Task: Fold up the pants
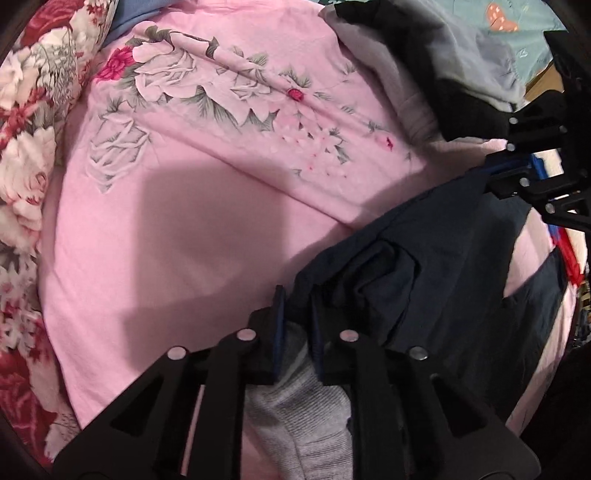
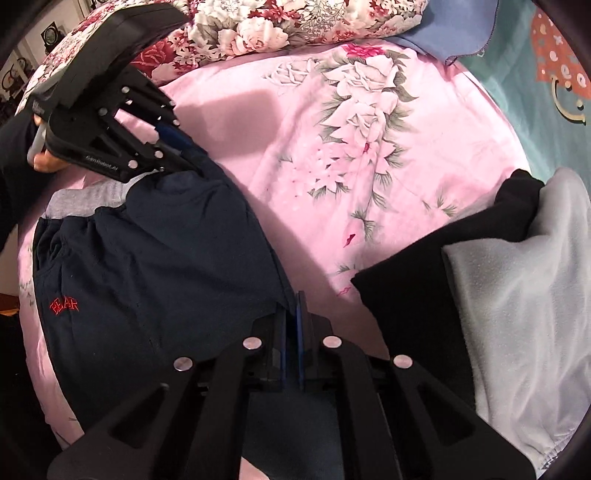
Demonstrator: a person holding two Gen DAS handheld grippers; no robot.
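Navy pants (image 2: 166,251) with a grey waistband (image 2: 85,199) and a small red embroidered word (image 2: 63,305) lie bunched on a pink floral sheet (image 2: 332,166). My right gripper (image 2: 291,314) is shut on the pants' near edge, with navy cloth pinched between its blue pads. At the upper left of that view, my left gripper (image 2: 184,151) is shut on the waistband corner, held by a person's hand (image 2: 40,162). In the left wrist view, the left gripper (image 1: 297,306) clamps navy and grey cloth of the pants (image 1: 424,266), and the right gripper (image 1: 509,177) pinches their far edge.
A pile of black and pale grey garments (image 2: 498,277) lies to the right on the sheet. A red and white floral quilt (image 2: 277,26) borders the far side, with a blue cloth (image 2: 450,33) and a teal blanket (image 2: 535,110) beyond. The sheet's middle (image 1: 184,221) is bare.
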